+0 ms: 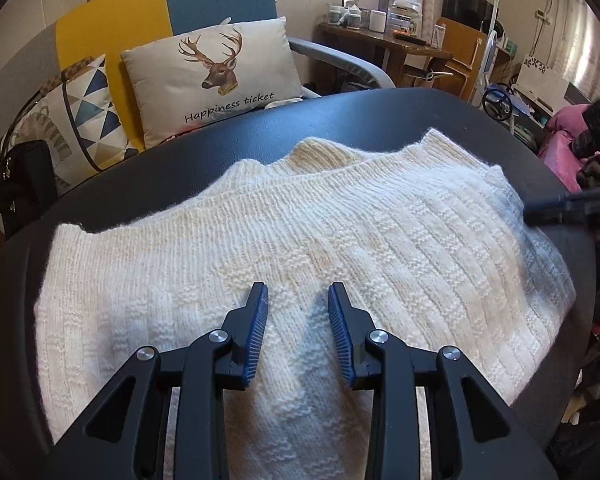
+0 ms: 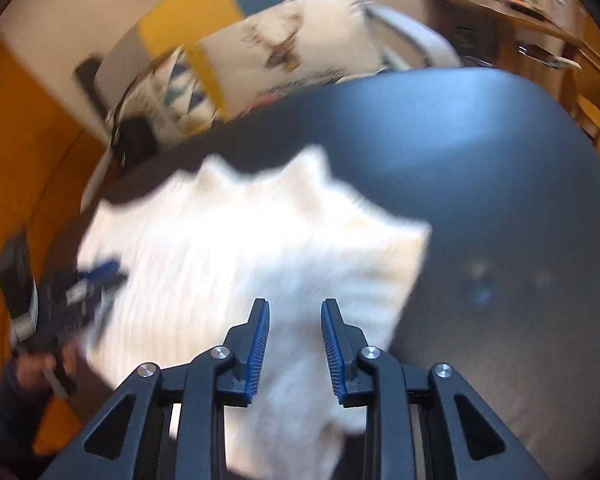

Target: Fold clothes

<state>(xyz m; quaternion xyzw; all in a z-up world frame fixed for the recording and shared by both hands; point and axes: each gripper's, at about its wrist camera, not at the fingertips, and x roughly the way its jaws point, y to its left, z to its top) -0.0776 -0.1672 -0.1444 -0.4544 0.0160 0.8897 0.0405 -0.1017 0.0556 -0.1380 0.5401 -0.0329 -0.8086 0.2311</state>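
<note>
Sweater (image 1: 300,220) beneath both parted jaws

Sweater (image 1: 300,240) on table (image 1: 180,172); cushions (image 1: 212,80) on sofa (image 1: 112,24) behind; desk (image 1: 384,46) behind-right.

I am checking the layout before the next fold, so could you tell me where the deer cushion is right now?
In the left wrist view the deer cushion stands on the sofa beyond the table's far edge, upper left of the white sweater, beside a triangle-patterned cushion.

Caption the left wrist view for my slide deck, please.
Open left tongs hover over a cream knit sweater spread on a dark table.
</note>
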